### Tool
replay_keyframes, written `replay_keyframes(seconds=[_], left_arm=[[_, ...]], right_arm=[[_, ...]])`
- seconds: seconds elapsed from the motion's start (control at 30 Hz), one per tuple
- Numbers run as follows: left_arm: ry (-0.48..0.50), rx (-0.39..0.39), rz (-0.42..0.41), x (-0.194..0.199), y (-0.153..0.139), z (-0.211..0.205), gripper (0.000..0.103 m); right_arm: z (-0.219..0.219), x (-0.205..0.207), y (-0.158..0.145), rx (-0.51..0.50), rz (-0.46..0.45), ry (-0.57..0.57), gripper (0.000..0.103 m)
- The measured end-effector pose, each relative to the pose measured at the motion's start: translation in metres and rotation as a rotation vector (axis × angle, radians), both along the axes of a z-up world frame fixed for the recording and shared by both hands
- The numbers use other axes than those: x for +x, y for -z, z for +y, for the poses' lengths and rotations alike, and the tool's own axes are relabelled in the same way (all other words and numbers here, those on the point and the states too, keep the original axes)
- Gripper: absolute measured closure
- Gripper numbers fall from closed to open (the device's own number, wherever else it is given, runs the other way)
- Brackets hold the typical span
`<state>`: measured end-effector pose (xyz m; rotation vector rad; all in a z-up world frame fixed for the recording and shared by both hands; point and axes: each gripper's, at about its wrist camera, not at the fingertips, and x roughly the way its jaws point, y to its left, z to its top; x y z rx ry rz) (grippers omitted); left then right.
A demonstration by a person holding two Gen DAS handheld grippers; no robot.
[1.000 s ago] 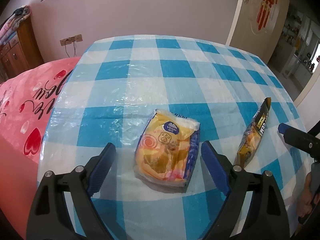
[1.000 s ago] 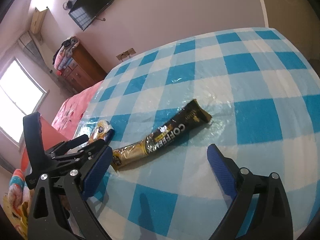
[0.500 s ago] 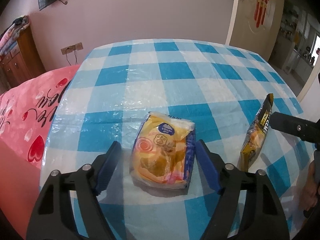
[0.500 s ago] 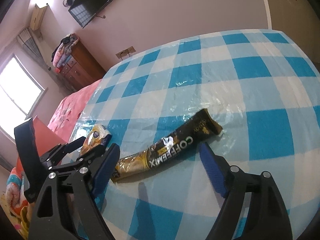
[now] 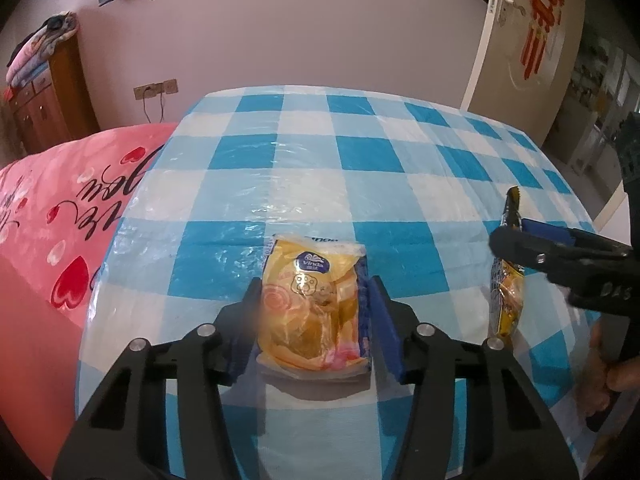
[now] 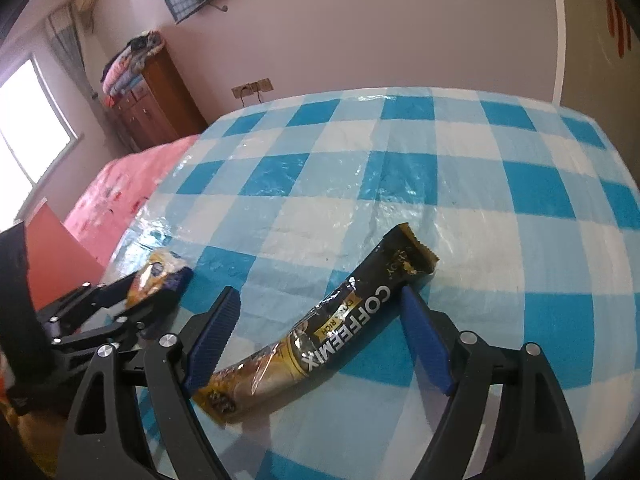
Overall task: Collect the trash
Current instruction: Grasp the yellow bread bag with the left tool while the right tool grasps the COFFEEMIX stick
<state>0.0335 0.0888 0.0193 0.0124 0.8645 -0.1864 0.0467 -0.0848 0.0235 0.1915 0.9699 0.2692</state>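
Observation:
A yellow Vinda tissue pack (image 5: pixel 308 304) lies near the front edge of the blue-checked table (image 5: pixel 360 152). My left gripper (image 5: pixel 314 284) straddles it, jaws closing, and both pads touch the pack's sides. The right wrist view shows that pack (image 6: pixel 154 276) at the far left. A black and gold Coffeemix sachet (image 6: pixel 352 316) lies slantwise on the cloth between the fingers of my right gripper (image 6: pixel 319 292). Its jaws are closing too, with gaps left beside the sachet. In the left wrist view the sachet (image 5: pixel 506 300) lies to the right, under a right gripper finger (image 5: pixel 560 250).
A pink bedspread (image 5: pixel 60 200) with hearts lies left of the table, and a wooden cabinet (image 5: pixel 44 104) stands behind it. A door (image 5: pixel 520 40) is at the back right. A person's hand (image 5: pixel 612 360) holds the right gripper's handle. Shiny plastic covers the cloth.
The left jaws have drawn in from wide apart until they meet the tissue pack. The right gripper has slid over so that the sachet lies between its fingers, and its jaws have narrowed a little.

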Motion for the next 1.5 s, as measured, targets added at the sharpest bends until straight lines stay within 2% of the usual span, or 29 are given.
replay_keyframes(seconds=[0.13,0.3,0.67,0.97,1.0,1.03,1.27,1.5], left_arm=[[-0.008,-0.011,0.000,-0.001,0.000,0.001,0.051],[-0.014,-0.025,0.001,-0.004,-0.001,0.004,0.052],[-0.036,-0.051,0.007,-0.012,-0.002,0.012,0.053],[-0.043,-0.041,-0.015,-0.026,-0.012,0.017,0.054],[-0.043,-0.038,-0.022,-0.028,-0.014,0.017,0.054],[-0.043,-0.036,-0.029,-0.031,-0.016,0.018,0.054],[-0.043,-0.043,-0.044,-0.045,-0.027,0.022,0.054],[-0.037,-0.047,-0.043,-0.063,-0.030,0.025,0.054]], right_arm=[[0.006,0.003,0.001,-0.079,-0.015,0.008,0.045],[0.008,0.004,0.002,-0.138,-0.026,0.014,0.059],[0.014,0.000,0.001,-0.176,-0.053,0.000,0.066],[0.018,-0.013,-0.002,-0.117,-0.062,-0.005,0.070],[0.018,-0.015,-0.003,-0.108,-0.064,-0.002,0.076],[0.017,-0.017,-0.005,-0.101,-0.063,0.000,0.086],[0.020,-0.028,-0.011,-0.087,-0.055,-0.007,0.086],[0.038,-0.050,-0.014,-0.070,-0.061,-0.088,0.087]])
